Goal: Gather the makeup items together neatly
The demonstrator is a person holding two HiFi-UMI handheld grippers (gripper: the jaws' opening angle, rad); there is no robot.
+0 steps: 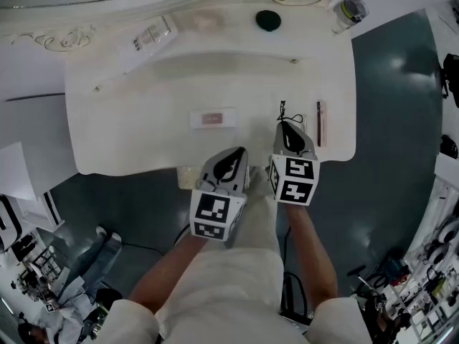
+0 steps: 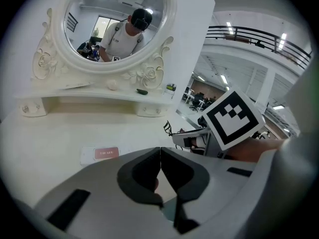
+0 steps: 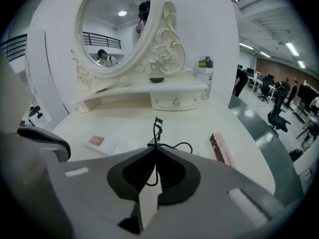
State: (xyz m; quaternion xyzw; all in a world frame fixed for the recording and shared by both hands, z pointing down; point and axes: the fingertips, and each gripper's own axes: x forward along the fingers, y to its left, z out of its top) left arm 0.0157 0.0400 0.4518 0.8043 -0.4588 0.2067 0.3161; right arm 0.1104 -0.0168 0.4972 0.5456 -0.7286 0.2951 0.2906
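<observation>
Head view, table: You are looking down on a white vanity table (image 1: 129,142) with three items spread across its front.
Head view, items: A flat white case with a pink label (image 1: 212,118) lies near the middle. A black wire eyelash curler (image 1: 283,110) lies to its right, and a slim pink-brown box (image 1: 321,123) lies just beside the curler, near the right edge.
Head view, shelf: A white printed packet (image 1: 150,40), a dark green round piece (image 1: 268,20) and a clear bottle with a green cap (image 1: 349,11) sit well apart on the raised shelf.
Head view, grippers: Your left gripper (image 1: 239,153) hangs over the table's front edge. Your right gripper (image 1: 287,124) points at the eyelash curler.
Left gripper view: The jaws are pressed together with nothing between them. The flat white case (image 2: 102,153) lies ahead and to the left, untouched.
Right gripper view: The jaws are closed to a thin seam. The eyelash curler (image 3: 156,131) lies flat on the table, its handle loops running under the tips. I see no wire caught between the pads. The pink-brown box (image 3: 222,151) is off to the right.
Progress: Barely begun, by my reading. Nothing is grouped yet.
Left to do: Bring the case, curler and box side by side, and perhaps the shelf pieces too.
</observation>
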